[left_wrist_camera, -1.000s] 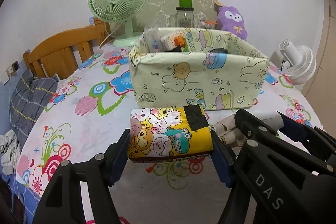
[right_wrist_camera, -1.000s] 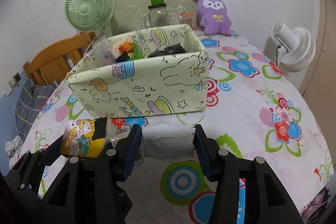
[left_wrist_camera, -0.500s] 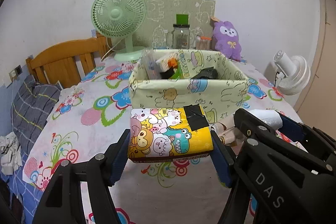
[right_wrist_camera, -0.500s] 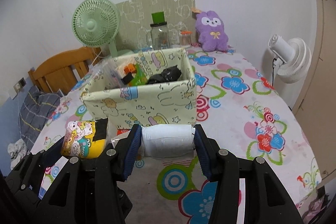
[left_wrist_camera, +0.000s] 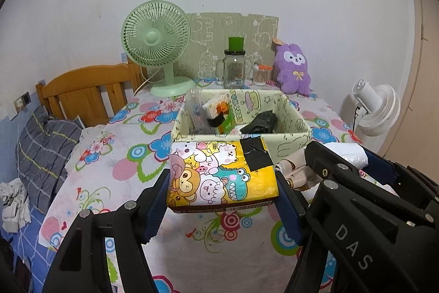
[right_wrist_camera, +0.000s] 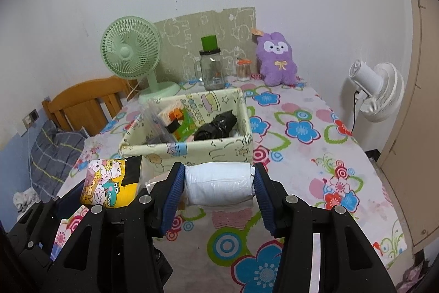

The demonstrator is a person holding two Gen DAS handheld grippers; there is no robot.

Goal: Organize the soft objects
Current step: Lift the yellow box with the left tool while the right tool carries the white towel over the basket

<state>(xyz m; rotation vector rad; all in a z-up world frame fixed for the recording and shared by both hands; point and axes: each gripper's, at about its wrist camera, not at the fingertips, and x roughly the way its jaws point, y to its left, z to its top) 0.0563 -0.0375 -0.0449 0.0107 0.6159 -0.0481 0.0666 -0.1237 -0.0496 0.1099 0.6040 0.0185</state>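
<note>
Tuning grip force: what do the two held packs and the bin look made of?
Cartoon pack: glossy printed plastic film over soft filling, probably tissues; it shines and bulges. White pack: clear wrinkled film over white paper. Bin: seemingly matte printed fabric or paper; its rim sags.

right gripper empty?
No: the right gripper is clamped on a white plastic-wrapped soft pack, blue pads pressing both its ends.

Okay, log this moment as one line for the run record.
left gripper: shut on cartoon tissue pack | right gripper: shut on white roll | both held above tablecloth, short of storage box
</note>
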